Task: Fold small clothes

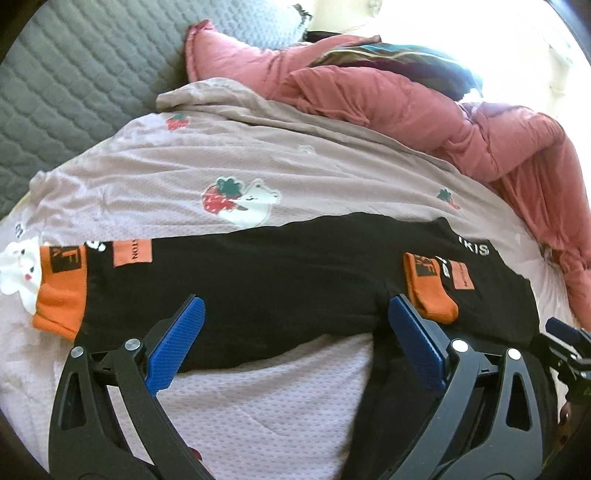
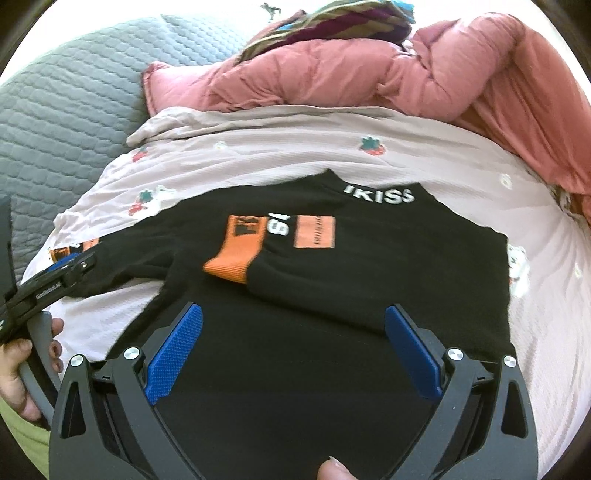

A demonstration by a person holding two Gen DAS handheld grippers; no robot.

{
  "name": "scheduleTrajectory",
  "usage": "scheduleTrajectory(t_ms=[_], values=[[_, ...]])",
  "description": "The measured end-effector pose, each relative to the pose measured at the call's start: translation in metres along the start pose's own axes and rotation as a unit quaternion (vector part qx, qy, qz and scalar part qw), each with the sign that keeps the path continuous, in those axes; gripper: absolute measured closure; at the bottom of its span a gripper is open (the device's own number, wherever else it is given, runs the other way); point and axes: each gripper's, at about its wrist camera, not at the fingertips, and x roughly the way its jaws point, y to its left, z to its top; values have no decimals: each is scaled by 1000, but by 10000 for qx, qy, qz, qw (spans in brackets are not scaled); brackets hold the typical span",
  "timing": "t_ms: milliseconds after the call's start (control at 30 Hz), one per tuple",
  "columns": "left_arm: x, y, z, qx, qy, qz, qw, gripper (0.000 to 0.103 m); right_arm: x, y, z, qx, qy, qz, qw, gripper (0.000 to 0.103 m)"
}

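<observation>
A small black top (image 1: 280, 280) with orange cuffs and white lettering lies flat on a pale pink sheet (image 1: 207, 162). Its right sleeve, with an orange cuff (image 2: 232, 258), is folded in across the body (image 2: 332, 332). The left sleeve with its orange cuff (image 1: 61, 295) stretches out to the left. My left gripper (image 1: 293, 314) is open and empty, hovering over the shirt's left part. My right gripper (image 2: 293, 325) is open and empty above the shirt's lower body. The left gripper's tip also shows in the right wrist view (image 2: 70, 269), by the outstretched sleeve.
A rumpled pink quilt (image 1: 461, 122) is piled along the back and right. A striped cloth (image 2: 332, 22) lies on top of it. A grey quilted cover (image 1: 74, 81) lies at the far left. The sheet carries strawberry and bear prints (image 1: 240, 203).
</observation>
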Motion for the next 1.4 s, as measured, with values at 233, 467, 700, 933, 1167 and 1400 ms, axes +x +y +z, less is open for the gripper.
scheduleTrajectory(t_ms=[233,467,700,933,1167,1400], values=[[-5,16,6,-241,-177,267,9992,10,12,30,5,-298,43,113,9995,5],[-11,37,11,-447,-371,705,9958,10,21,61,12,-566,42,294,9980,5],[-18,56,16,-615,-543,1091,9906,10,25,88,27,-825,-74,411,9957,5],[-22,76,21,-788,-632,1418,9847,10,31,110,37,-1031,-111,504,9933,4],[-26,100,24,-996,-690,1755,9770,10,35,129,44,-1156,-136,654,9910,5],[-24,127,21,-1300,-579,1918,9711,10,44,144,51,-1311,-160,689,9888,5]])
